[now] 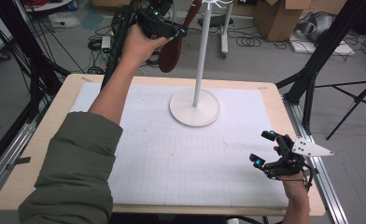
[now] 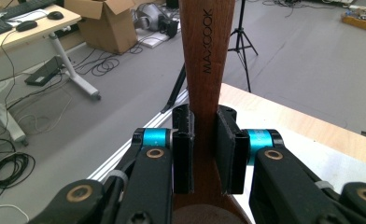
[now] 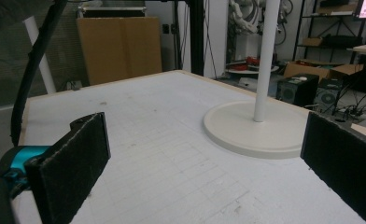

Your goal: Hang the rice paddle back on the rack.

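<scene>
A dark brown wooden spoon (image 1: 171, 53) hangs bowl-down over the table's far edge, its handle slanting up toward the top of the white stand (image 1: 200, 56). My left gripper (image 1: 172, 30) is raised there and shut on the spoon. In the left gripper view the pads clamp the handle (image 2: 204, 56), which is marked MAXCOOK, from both sides. Whether the handle's end touches the hooks (image 1: 214, 3) I cannot tell. My right gripper (image 1: 261, 148) rests low at the table's near right, open with nothing between its pads (image 3: 73, 163). It faces the stand's round base (image 3: 256, 128).
A white gridded mat (image 1: 181, 158) covers the wooden table (image 1: 41, 140). The stand's base (image 1: 194, 107) sits at the far middle. Black frame posts (image 1: 321, 51) and a tripod (image 1: 358, 93) flank the table. Cardboard boxes (image 1: 277, 18) and cables lie on the floor beyond.
</scene>
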{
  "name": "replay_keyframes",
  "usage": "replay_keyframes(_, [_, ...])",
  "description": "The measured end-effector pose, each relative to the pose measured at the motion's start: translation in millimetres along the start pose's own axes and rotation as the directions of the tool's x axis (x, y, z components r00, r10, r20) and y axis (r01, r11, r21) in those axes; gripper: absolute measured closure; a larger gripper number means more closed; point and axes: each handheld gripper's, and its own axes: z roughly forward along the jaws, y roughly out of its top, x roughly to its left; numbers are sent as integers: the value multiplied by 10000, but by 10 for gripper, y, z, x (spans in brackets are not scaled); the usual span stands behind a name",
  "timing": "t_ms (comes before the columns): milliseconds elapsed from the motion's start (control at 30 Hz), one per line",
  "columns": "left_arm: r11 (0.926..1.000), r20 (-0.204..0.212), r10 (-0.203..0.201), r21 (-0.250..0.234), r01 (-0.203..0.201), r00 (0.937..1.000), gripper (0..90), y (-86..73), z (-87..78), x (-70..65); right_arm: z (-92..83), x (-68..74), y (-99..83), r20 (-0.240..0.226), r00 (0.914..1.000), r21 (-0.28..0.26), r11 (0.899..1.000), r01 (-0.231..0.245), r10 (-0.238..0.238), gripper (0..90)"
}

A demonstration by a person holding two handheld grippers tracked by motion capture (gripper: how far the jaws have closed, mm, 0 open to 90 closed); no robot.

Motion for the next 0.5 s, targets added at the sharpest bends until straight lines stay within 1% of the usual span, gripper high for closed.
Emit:
replay_keyframes(33, [10000,-5,16,5,-16,10000,768,-1,3,0,1,1,0,5,10000,-3,10000,-8,8,5])
replay_keyframes(100, [9999,-33,-145,-27,145,9999,729,5,-1,5,2,0,-1,-24,10000,13,10000,-10,10,5])
replay_keyframes(133, [9999,-119,-143,-33,143,9998,699,9,-8,5,2,2,-1,2,10000,23,10000,-32,32,5])
replay_keyframes(167, [9999,-120,-126,-83,125,9998,683,11,-12,8,2,2,-1,1,10000,31,10000,-47,47,5])
replay_keyframes(267, [9999,-172,-151,20,151,9997,637,8,-12,4,3,3,0,-19,10000,10,10000,-37,37,5])
replay_keyframes(333, [9998,-101,-156,76,157,9998,624,6,-19,8,6,3,-1,-7,10000,2,10000,-33,33,5])
replay_keyframes(500, [10000,39,-36,-50,36,10000,570,17,-52,-24,6,5,1,3,10000,8,10000,-13,13,5])
